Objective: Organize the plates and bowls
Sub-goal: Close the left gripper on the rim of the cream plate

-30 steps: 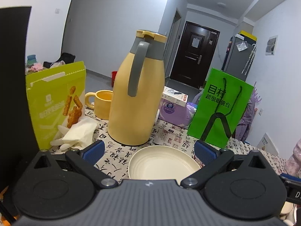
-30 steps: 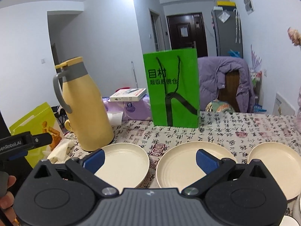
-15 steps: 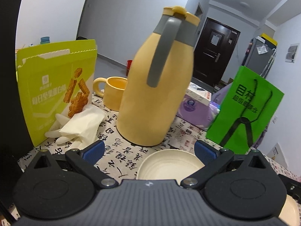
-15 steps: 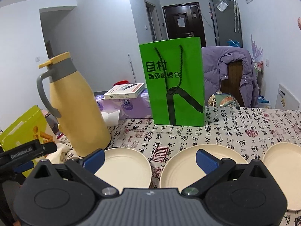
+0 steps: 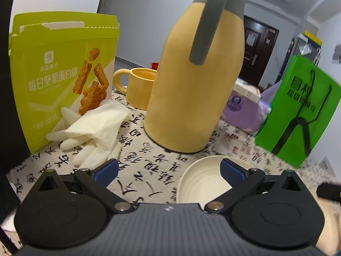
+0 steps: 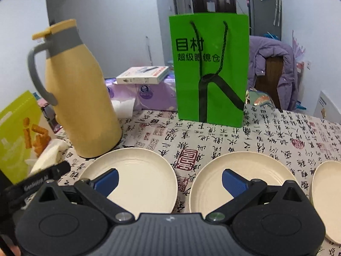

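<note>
Three cream plates lie in a row on the calligraphy-print tablecloth in the right wrist view: a left plate (image 6: 138,175), a middle plate (image 6: 240,177) and a right plate (image 6: 326,196) cut by the frame edge. My right gripper (image 6: 169,180) is open, low over the gap between the left and middle plates, holding nothing. In the left wrist view the left plate (image 5: 202,183) sits under the right finger of my left gripper (image 5: 168,169), which is open and empty. The left gripper's body (image 6: 36,183) shows at the left of the right wrist view.
A tall yellow thermos jug (image 5: 191,79) stands just behind the left plate. A yellow mug (image 5: 138,87), a green snack box (image 5: 61,74) and white gloves (image 5: 93,132) lie to its left. A green paper bag (image 6: 210,68), purple tissue pack (image 6: 147,96) and chair with purple jacket (image 6: 275,70) stand behind.
My left gripper has come lower and closer to the thermos and swung left, so the plate now sits under its right finger. The right gripper has dropped closer to the plates.
</note>
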{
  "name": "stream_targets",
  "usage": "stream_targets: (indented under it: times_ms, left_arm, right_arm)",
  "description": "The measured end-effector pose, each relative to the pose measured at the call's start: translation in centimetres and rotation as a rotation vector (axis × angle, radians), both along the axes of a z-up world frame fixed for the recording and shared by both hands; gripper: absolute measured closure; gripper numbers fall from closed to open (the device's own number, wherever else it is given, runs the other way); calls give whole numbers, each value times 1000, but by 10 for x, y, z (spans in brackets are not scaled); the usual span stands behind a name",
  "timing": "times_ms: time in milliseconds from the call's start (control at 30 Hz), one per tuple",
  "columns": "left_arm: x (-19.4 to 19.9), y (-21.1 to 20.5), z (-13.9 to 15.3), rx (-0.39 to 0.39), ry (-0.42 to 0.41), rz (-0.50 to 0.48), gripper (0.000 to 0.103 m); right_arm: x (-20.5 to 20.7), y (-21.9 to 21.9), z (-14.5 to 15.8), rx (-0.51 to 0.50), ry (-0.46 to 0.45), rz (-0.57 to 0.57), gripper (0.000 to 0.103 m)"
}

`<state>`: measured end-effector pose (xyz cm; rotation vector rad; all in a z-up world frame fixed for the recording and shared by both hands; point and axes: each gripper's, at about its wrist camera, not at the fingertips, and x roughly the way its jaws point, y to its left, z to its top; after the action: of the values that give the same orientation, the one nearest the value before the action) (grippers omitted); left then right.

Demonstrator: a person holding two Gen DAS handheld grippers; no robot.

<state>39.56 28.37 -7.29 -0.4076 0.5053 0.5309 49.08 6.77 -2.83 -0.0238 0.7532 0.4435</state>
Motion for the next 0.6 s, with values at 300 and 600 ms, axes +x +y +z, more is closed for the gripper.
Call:
stream_targets:
  times_ms: [300,600]
  left_arm:
    - [7,11,-17,-89,72,-26,0]
    - [9,7,-21,-80,88,-42,9]
  right_arm:
    - [15,39,-22,-76,38,-28,12]
    - [28,52,-43,-135,47,-95,33]
